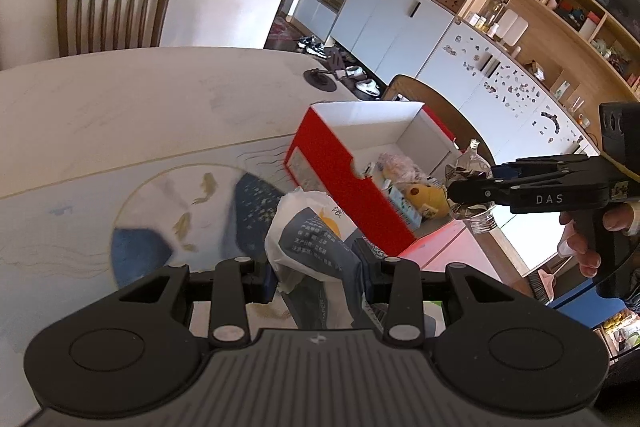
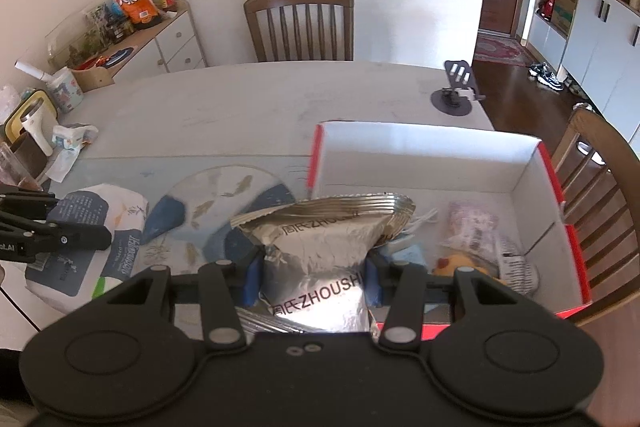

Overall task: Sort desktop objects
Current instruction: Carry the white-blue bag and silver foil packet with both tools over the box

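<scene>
My left gripper (image 1: 318, 277) is shut on a white and blue tissue pack (image 1: 310, 233) and holds it over the fish-pattern mat. It also shows in the right wrist view (image 2: 92, 227). My right gripper (image 2: 312, 277) is shut on a silver foil snack bag (image 2: 320, 247) at the near edge of the open red box (image 2: 440, 151). In the left wrist view, the right gripper (image 1: 460, 193) holds the foil bag (image 1: 466, 171) beside the red box (image 1: 332, 163). A yellow toy (image 1: 424, 197) and other small items lie in the box.
A fish-pattern mat (image 2: 224, 199) covers the near table. A phone stand (image 2: 456, 87) sits at the far right edge. Chairs stand behind the table (image 2: 300, 23) and at its right side (image 2: 592, 163). Clutter (image 2: 60, 143) lies at the far left.
</scene>
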Demonstrator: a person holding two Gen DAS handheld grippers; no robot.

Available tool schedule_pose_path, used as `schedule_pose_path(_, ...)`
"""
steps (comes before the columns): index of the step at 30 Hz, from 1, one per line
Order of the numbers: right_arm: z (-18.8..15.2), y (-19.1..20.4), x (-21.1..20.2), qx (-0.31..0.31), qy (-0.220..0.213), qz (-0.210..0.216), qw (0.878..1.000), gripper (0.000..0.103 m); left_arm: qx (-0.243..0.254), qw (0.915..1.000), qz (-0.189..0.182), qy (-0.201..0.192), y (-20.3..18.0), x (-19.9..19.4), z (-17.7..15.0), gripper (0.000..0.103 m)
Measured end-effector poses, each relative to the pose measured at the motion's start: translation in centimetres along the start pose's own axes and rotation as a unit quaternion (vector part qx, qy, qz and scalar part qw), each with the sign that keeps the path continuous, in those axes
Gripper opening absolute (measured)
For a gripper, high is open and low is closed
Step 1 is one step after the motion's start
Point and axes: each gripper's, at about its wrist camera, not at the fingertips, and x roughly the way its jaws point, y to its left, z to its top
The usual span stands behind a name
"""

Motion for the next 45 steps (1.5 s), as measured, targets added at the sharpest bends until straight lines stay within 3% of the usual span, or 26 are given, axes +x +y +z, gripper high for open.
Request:
schedule_pose_path(30,0.9,-12.3,1.7,0.01,0.009,-0.024,1.0,0.048,0.061,0.9979,-0.013,0.014,-10.6,12.2,6.9,0.036)
schedule_pose_path(45,2.1,-14.5,5.9,-0.003,0.032,-0.02,0.999,0.048,0.085,0.9944,0.005,0.062,-11.3,18.8,7.3,0.036)
